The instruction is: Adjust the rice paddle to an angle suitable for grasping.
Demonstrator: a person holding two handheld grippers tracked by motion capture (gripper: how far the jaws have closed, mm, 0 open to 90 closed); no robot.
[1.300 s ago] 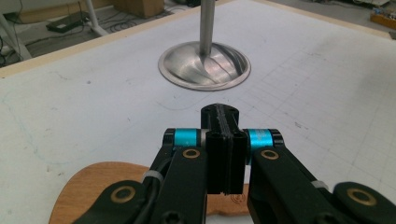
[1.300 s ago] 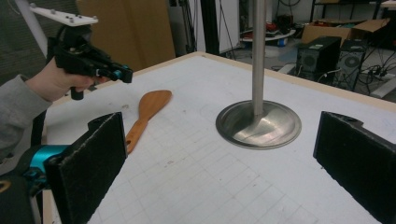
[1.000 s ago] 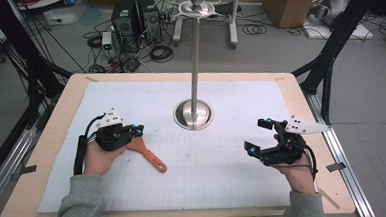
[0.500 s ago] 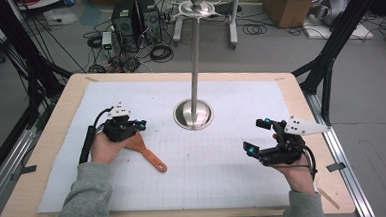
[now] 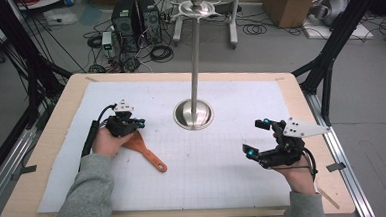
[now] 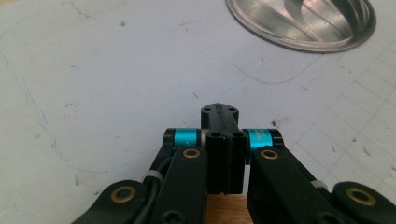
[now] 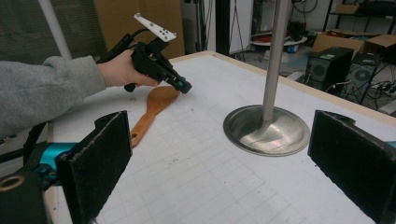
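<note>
Risk: closed jaws on spatula blade

Left hand-held gripper [image 5: 132, 125], jaws clenched empty, hovers above the wooden spatula [image 5: 144, 150] at left-centre of the worktop [image 5: 43, 161]; descending closed could shove it aside. Right hand-held gripper [image 5: 260, 137] stands released.

The stand [image 5: 195, 113] rests on the table [image 5: 48, 146], centred toward its far edge. The spatula [image 5: 144, 150] lies flat on the table, left of the stand and nearer the person.
</note>
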